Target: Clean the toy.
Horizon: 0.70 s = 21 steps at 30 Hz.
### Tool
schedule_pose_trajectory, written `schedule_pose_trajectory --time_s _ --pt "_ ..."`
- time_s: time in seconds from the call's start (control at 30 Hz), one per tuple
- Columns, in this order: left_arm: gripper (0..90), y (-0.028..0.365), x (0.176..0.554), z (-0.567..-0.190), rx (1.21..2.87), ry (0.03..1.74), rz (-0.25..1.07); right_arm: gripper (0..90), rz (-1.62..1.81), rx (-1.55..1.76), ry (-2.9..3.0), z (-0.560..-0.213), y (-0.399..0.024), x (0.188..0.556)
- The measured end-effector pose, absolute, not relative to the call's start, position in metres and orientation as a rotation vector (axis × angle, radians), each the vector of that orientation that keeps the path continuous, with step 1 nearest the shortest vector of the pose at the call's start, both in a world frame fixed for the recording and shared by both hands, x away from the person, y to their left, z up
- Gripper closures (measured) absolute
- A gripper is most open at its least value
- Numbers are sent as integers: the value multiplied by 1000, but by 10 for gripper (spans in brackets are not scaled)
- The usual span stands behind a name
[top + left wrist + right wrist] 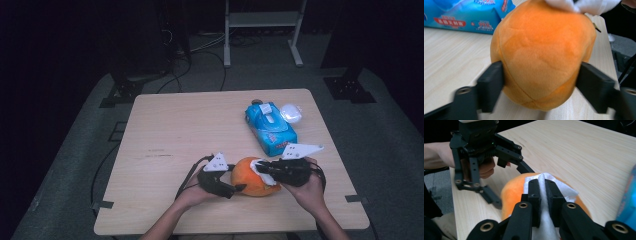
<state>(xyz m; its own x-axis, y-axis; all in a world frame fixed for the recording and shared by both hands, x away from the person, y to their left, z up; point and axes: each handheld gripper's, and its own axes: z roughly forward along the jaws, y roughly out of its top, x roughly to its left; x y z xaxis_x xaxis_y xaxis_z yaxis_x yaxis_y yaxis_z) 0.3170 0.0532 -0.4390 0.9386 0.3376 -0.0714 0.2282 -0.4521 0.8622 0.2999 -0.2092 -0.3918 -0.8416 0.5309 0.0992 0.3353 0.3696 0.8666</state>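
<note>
Tabletop (165, 125) of pale wood carries everything here, and it stands on a grey floor (390, 130) with dark equipment around. On its far right part lies a blue pack of wet wipes (270, 131), with a small clear white lid-like thing (291, 113) just beside it. Near the front edge sits the orange plush toy (250, 177), round and soft, between the two hands.

From the high view the left gripper (239, 188) comes to the toy from the left and the right gripper (260, 166) from the right, each with a grey three-cornered plate on top. This view does not show how the fingers stand.

The left gripper view gives that: its two black fingers (491, 86) stand on both sides of the plush toy (541, 55) and touch its sides, so they are grasping it. This view also shows the pack closer, with red labels and the figures "99" readable; the other small writing is too blurred to read.

The right gripper view shows what the others hide: its fingers (536, 195) are clenched on a white tissue (564, 188), which lies over the top of the toy. Behind it the left gripper (510, 187) is around the toy's far side.
</note>
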Motion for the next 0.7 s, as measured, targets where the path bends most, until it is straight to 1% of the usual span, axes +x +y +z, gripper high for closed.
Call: schedule_pose_trajectory --time_s 0.1,0.17,0.23,0.33,0.37,0.43,0.5,0.53,0.57,0.63,0.7 --pt "389 57 316 -431 2050 401 113 829 1474 754 2425 -389 -206 298" --pt "410 61 312 -419 2041 384 125 829 1521 754 2414 -384 -207 298" --pt "409 62 309 -411 2048 379 139 828 1534 753 2406 -381 -207 297" --pt "368 62 310 -418 2069 376 126 829 1523 756 2419 -386 -207 299" --pt "332 62 312 -421 2067 382 117 829 1510 765 2430 -389 -208 300" --pt "214 62 317 -425 2056 404 85 829 1501 783 2449 -395 -210 302" --pt "162 62 320 -428 2064 437 76 830 1534 804 2455 -397 -214 304" --pt "153 62 322 -429 2057 445 58 829 1530 807 2455 -396 -215 305" --pt "170 62 322 -431 2052 437 43 829 1526 803 2451 -396 -215 305" --pt "268 61 321 -432 2047 433 51 829 1518 804 2447 -395 -214 306" --pt "325 60 319 -428 2055 440 67 830 1512 797 2444 -393 -210 304"
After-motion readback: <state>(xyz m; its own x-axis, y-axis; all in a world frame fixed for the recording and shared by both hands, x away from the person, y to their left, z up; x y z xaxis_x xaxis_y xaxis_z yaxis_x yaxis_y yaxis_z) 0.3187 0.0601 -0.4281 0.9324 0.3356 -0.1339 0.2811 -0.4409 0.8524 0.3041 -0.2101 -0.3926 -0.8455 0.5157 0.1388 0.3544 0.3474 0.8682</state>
